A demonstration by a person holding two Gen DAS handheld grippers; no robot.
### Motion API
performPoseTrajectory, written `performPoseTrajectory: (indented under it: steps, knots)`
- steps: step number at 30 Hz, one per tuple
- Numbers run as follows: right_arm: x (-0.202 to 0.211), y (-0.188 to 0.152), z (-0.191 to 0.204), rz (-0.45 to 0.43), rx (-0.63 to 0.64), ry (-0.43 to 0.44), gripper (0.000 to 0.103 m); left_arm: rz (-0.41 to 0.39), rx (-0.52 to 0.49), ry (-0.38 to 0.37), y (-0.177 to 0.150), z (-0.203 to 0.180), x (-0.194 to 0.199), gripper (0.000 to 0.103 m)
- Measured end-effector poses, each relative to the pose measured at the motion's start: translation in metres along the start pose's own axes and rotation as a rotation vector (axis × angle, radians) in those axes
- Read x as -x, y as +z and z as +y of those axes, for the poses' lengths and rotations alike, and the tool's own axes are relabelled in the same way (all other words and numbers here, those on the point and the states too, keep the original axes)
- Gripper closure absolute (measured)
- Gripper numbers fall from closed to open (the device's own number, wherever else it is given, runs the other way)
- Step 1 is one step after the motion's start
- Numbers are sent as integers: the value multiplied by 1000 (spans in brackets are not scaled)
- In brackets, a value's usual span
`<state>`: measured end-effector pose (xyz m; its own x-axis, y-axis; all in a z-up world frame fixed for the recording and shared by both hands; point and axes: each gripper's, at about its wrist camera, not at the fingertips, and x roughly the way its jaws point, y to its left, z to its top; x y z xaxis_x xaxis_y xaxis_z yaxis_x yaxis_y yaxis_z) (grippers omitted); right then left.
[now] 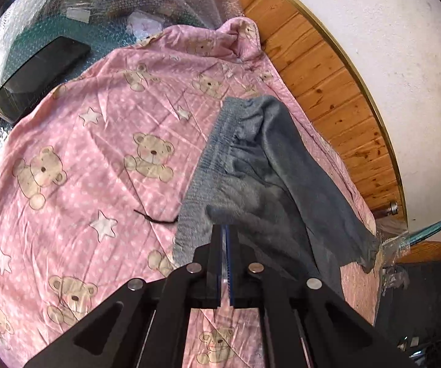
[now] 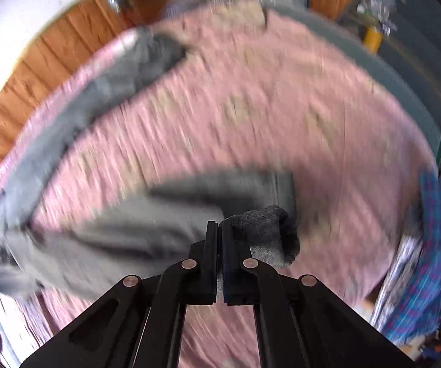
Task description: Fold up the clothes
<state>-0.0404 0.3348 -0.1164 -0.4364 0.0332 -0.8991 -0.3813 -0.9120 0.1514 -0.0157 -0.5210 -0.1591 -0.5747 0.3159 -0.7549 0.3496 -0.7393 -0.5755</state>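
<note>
Item: grey fleece garment (image 1: 260,165), ribbed elastic waistband (image 1: 203,165) showing; lies draped over a pink quilt (image 1: 97,141) printed with teddy bears and white stars, along the quilt's edge nearest the wood-panelled wall (image 1: 321,70)

Left claw (image 1: 225,230): jaws together, clamped on a fold of the garment just below the waistband; the cloth rises to the fingertips and falls away toward the wall side

Right claw (image 2: 218,225): jaws together, clamped on a bunched end of the same grey fleece (image 2: 269,227), which bulges out to one side of the fingers; the rest of this view is heavily motion-blurred, so only a long grey band (image 2: 76,113) of the garment can be made out, running across the quilt (image 2: 281,107) toward the wall

Surroundings, left wrist view:
- black phone (image 1: 39,73), face up, on bubble wrap (image 1: 36,9) beside the quilt's far corner
- short dark thread (image 1: 156,217) on the quilt, touching the waistband's edge
- white plaster wall (image 1: 389,46) above the panelling

Surroundings, right wrist view:
- blue plaid cloth (image 2: 435,245) at the quilt's edge, apart from the grey garment; detail too blurred to tell
</note>
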Motion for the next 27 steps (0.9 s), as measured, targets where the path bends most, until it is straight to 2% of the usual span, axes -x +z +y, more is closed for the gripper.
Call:
performPoseTrajectory:
  steps: [2,3,4,5,6,7,11,16,17,18,19,20,21,22,24,26,27]
  knots:
    - [13,25,-3,-68,-54,3,99,13,18,2,-11,-1,-5,81]
    - [15,29,-7,-75,-86,14,92,16,31,0,-15,-1,-7,72]
    - [18,33,-11,-82,-118,25,83,15,48,-7,-19,-1,-10,68]
    - [16,25,-16,-62,-141,38,74,15,65,-14,-22,0,-13,67]
    - [13,14,-20,-34,-161,51,56,14,80,-23,-25,0,-16,63]
    - [8,-1,-23,0,-172,63,51,14,91,-29,-26,-1,-19,59]
    - [-22,-50,-18,126,-188,121,49,22,104,-52,-29,-7,-36,57]
    - [-59,-56,-4,143,-226,91,47,53,157,-71,-28,-14,-64,55]
    - [-70,-57,-4,159,-249,71,47,52,160,-75,-27,-16,-68,55]
    - [-81,-57,-3,176,-272,51,57,49,157,-71,-26,-18,-72,55]
    - [-83,-54,-1,167,-266,40,84,47,151,-63,-26,-19,-75,56]
    - [-84,-49,3,151,-253,30,96,39,143,-50,-26,-20,-77,59]
    - [-84,-44,7,135,-240,21,99,26,132,-33,-24,-22,-77,81]
    - [-72,-36,9,98,-237,42,102,16,115,-19,-22,-25,-76,97]
    - [-37,-17,11,15,-244,97,102,-16,70,-25,-14,-35,-59,100]
    - [8,1,5,-64,-269,146,103,-48,29,-66,-3,-48,-26,101]
    - [23,11,2,-86,-270,143,103,-63,18,-88,3,-54,-7,101]
